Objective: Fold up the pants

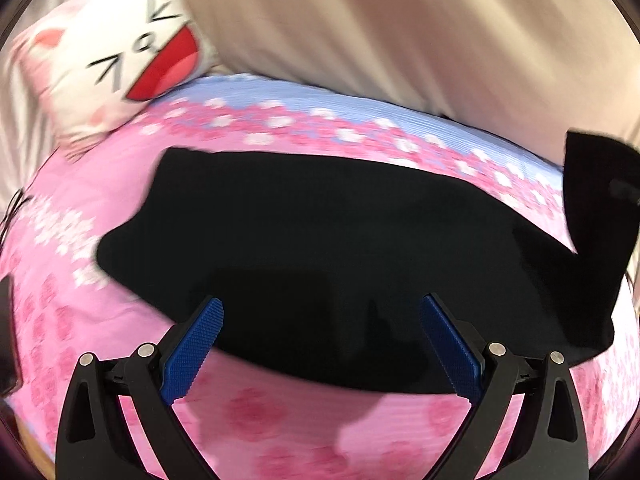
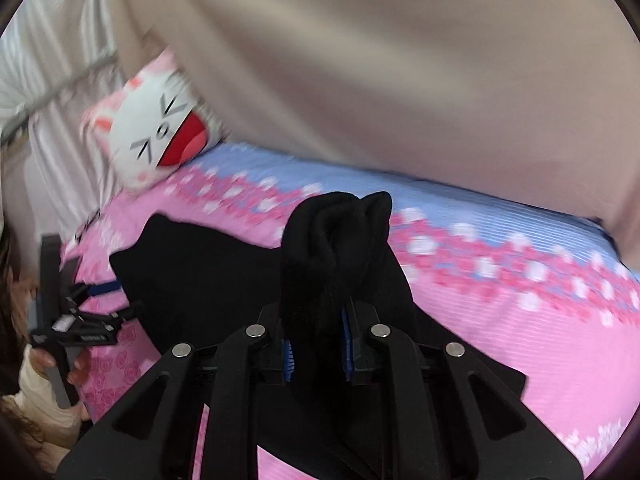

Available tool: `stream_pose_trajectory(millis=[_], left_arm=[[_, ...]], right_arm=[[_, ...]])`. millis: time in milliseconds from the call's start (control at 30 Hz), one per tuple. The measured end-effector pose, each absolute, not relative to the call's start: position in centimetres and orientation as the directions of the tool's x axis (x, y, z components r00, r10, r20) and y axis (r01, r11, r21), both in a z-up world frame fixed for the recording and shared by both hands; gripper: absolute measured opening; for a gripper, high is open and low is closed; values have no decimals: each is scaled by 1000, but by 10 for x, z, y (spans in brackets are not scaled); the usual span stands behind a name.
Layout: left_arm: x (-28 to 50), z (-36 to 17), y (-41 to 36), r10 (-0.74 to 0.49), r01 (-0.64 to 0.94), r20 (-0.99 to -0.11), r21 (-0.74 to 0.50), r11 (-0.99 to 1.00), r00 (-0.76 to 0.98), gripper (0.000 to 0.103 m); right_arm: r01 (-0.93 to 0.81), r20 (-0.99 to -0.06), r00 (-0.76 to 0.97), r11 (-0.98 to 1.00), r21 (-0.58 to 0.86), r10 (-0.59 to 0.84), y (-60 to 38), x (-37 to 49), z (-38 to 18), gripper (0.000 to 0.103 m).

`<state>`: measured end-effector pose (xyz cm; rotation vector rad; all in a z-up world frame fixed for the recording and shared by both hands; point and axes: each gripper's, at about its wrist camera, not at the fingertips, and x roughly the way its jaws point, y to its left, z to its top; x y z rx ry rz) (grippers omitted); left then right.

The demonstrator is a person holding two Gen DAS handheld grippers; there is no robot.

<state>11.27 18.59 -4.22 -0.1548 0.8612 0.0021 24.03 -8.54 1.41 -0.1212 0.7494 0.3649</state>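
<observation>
Pants: one black pair [image 1: 320, 240]
Claws: two, the left claw [image 1: 322, 340] and the right claw [image 2: 318, 344]
Cat-face pillows: one [image 1: 120, 56]
Beds: one, under a pink and blue floral sheet [image 1: 280, 420]
Beige curtains: one [image 1: 400, 32]

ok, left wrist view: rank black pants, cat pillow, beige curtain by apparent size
1-2. beige curtain and black pants: similar area in frame, and the curtain is cropped, so unranked.
3. cat pillow: clearly smallest, though it sits farther back.

Pants [image 1: 320, 240] on the bedspread [image 1: 120, 320], pillow [image 1: 120, 60] behind at left, curtain [image 1: 400, 32] beyond.
</observation>
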Motion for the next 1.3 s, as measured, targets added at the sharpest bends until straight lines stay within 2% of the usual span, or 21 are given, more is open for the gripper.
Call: stream_pose_trajectory(millis=[367, 467, 533, 700, 867, 933, 967, 1067, 1167, 1300], left_arm=[[95, -58, 254, -10, -187, -767, -169, 968, 642, 97], [98, -65, 266, -19, -213, -773, -198, 957, 635, 97], [98, -68, 275, -38, -231, -777, -233, 945, 629, 97], [88, -71, 303, -97, -277, -749, -357, 892, 656, 97], [89, -82, 320, -95, -353, -767, -397, 847, 635, 97], [91, -87, 321, -111, -356, -773, -408, 840, 625, 97], [91, -87, 322, -112, -355, -774, -408, 841, 623, 97], [89, -84, 329, -111, -365, -766, -422, 830, 634, 97], [92, -88, 345, -146, -395, -738, -504, 768, 659, 97], [100, -88, 357, -137, -424, -704, -559, 713, 697, 97]], right_arm=[[-458, -822, 497, 888, 26, 280, -7, 263, -90, 17], [-476, -834, 469, 879, 37, 289, -3, 259, -108, 29], [-475, -813, 483, 877, 68, 324, -4, 248, -101, 35], [-476, -721, 556, 870, 132, 413, -20, 219, -59, 34], [-409, -757, 547, 903, 129, 356, -24, 245, -83, 34], [-426, -818, 482, 900, 95, 315, -11, 254, -113, 34], [-430, -804, 512, 901, 65, 303, -7, 252, -114, 35], [-412, -778, 532, 905, 107, 334, -3, 248, -91, 35], [-455, -739, 565, 886, 93, 367, 20, 241, -64, 35], [-505, -736, 537, 856, 111, 412, 55, 242, -56, 39]])
